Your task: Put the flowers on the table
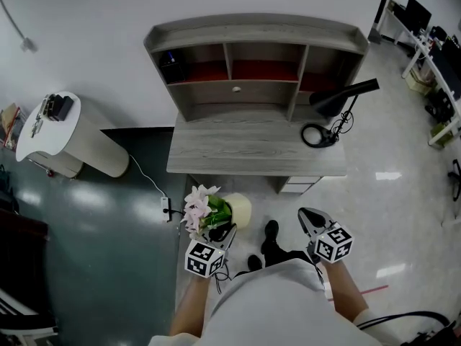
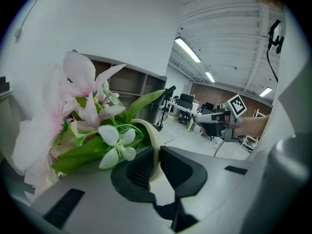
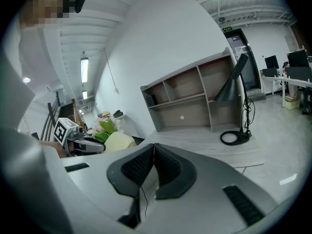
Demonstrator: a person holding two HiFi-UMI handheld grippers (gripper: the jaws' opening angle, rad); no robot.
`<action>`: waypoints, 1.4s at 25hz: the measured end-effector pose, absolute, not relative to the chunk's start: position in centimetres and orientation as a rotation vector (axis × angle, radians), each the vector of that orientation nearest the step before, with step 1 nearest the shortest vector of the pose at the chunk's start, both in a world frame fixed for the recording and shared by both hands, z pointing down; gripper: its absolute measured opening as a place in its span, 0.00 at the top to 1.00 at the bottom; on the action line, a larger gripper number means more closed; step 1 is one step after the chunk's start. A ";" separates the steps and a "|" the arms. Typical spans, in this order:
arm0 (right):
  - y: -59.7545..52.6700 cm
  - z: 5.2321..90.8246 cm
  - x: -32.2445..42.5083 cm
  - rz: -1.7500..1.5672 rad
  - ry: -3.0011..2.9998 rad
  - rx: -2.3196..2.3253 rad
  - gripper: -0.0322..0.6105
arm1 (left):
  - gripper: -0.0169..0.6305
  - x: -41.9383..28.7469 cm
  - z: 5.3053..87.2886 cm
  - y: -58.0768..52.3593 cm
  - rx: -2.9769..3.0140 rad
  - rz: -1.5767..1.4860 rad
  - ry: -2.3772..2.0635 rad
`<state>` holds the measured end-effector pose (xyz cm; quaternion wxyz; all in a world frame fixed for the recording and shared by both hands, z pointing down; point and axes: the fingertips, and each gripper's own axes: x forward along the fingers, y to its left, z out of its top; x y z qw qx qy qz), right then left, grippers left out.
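A cream pot (image 1: 238,210) of pink and white flowers (image 1: 197,206) hangs in front of the person, below the grey desk's (image 1: 252,150) front edge. My left gripper (image 1: 224,234) is shut on the pot's rim (image 2: 152,141), which sits pinched between its two jaws in the left gripper view; flowers (image 2: 92,111) and green leaves fill that view's left. My right gripper (image 1: 310,222) is held to the right, jaws together on nothing (image 3: 152,165). From the right gripper view the pot (image 3: 117,141) and the left gripper (image 3: 90,144) show at the left.
The desk carries a hutch with open shelves (image 1: 248,67) and a black lamp (image 1: 338,99) with a round base (image 1: 315,135) at its right. A white round-ended counter (image 1: 65,135) stands at the left. A cable and socket (image 1: 166,206) lie on the floor by the desk.
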<state>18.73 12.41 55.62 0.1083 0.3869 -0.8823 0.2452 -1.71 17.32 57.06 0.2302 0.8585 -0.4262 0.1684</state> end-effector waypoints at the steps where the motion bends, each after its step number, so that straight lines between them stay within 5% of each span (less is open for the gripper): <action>1: 11.9 55.7 18.7 0.724 -2.593 1.135 0.92 | 0.89 -1.7 57.1 16.9 2.359 0.461 -1.175; 35: -6.0 58.8 19.7 0.810 -2.607 0.860 0.92 | 0.89 0.6 60.1 1.9 2.222 0.574 -1.275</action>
